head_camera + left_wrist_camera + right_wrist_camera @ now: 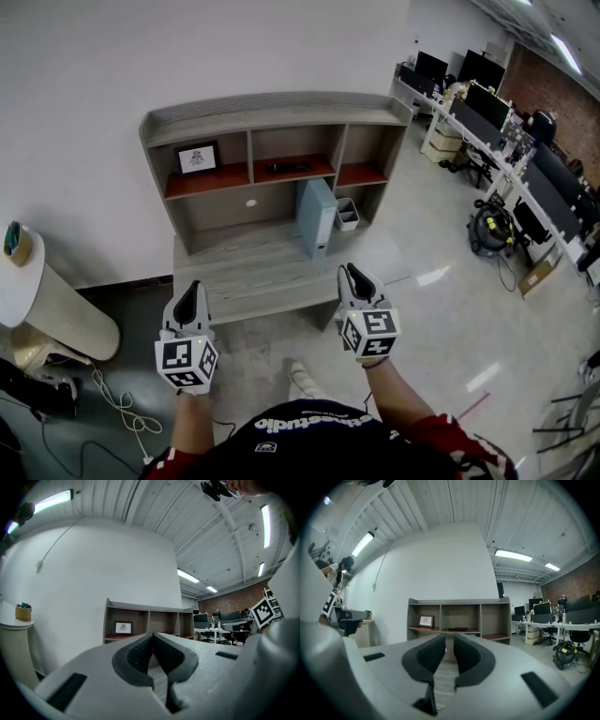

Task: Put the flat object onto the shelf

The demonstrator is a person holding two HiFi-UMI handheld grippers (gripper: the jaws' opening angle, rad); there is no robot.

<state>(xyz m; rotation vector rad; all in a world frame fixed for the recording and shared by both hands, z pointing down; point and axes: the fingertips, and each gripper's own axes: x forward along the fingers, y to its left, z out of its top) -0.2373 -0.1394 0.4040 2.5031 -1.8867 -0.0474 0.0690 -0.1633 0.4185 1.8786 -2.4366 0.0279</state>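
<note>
The slim black flat object (pixel 287 168) already lies on the reddish middle board of the grey wooden shelf unit (pixel 272 112), so the placing looks done (assuming that is the piece meant). The next move would only be to stand clear. Both grippers hover level, well short of the unit. The left gripper's (pixel 192 289) fingers meet at their tips; the right gripper's (pixel 352 272) stand a narrow slit apart, holding nothing.

A thin, dark flat object (pixel 287 168) is lying level on the red-brown board of the shelf's (pixel 272 111) middle compartment. It is sitting well ahead of both tongs, between the left tongs (pixel 193 286) and the right tongs (pixel 351 270). The grey shelf is standing upright, facing them.
</note>
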